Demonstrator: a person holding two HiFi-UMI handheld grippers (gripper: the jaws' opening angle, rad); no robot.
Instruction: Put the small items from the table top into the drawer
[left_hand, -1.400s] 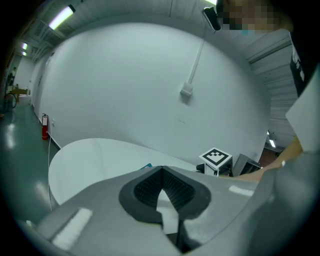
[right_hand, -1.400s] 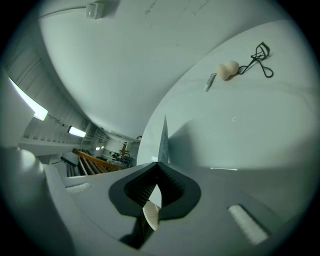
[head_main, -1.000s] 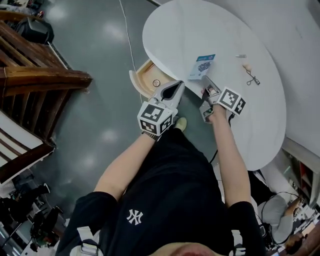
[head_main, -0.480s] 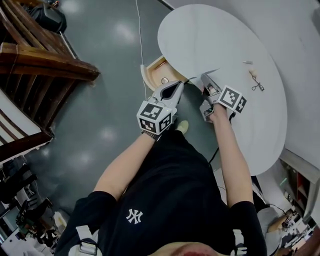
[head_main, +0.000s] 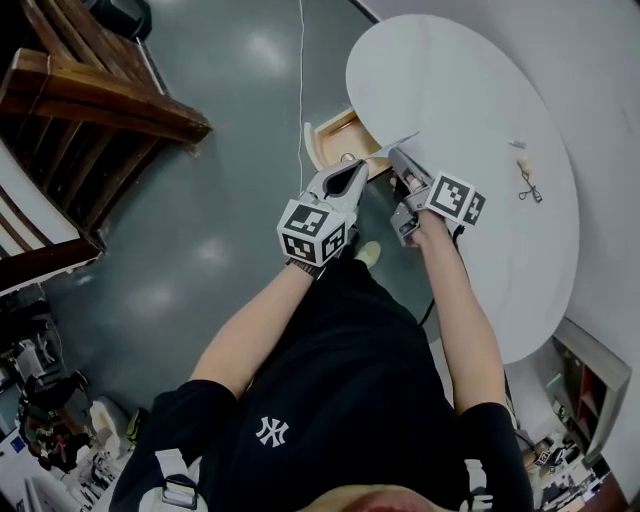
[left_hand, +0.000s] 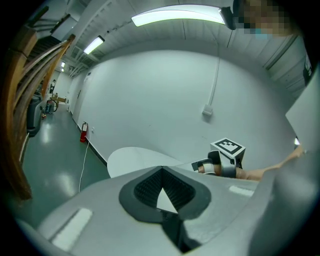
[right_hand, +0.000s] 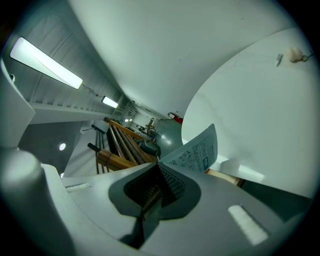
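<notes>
A white oval tabletop (head_main: 460, 80) is seen from steeply above, with a wooden drawer (head_main: 325, 133) standing open at its edge over a grey floor. The right gripper (head_main: 393, 152) is clenched on a printed leaflet (right_hand: 197, 151). The leaflet is pinched by one corner and held in the air at the tabletop's edge, just beside the open drawer. In the head view the leaflet is seen only edge-on, as a thin white strip.

The left gripper (head_main: 357, 170) is closed with nothing between its jaws. It is held by the drawer's near corner, close to the right gripper but apart from it. A small round object (head_main: 347, 158) is seen inside the drawer; what it is cannot be made out.

Well apart from both grippers, on the far side of the tabletop, a small metal tool (head_main: 529, 185), possibly an eyelash curler, is laid near a small pale item (head_main: 517, 145). A dark wooden frame (head_main: 110, 105) is seen on the floor at the left.
</notes>
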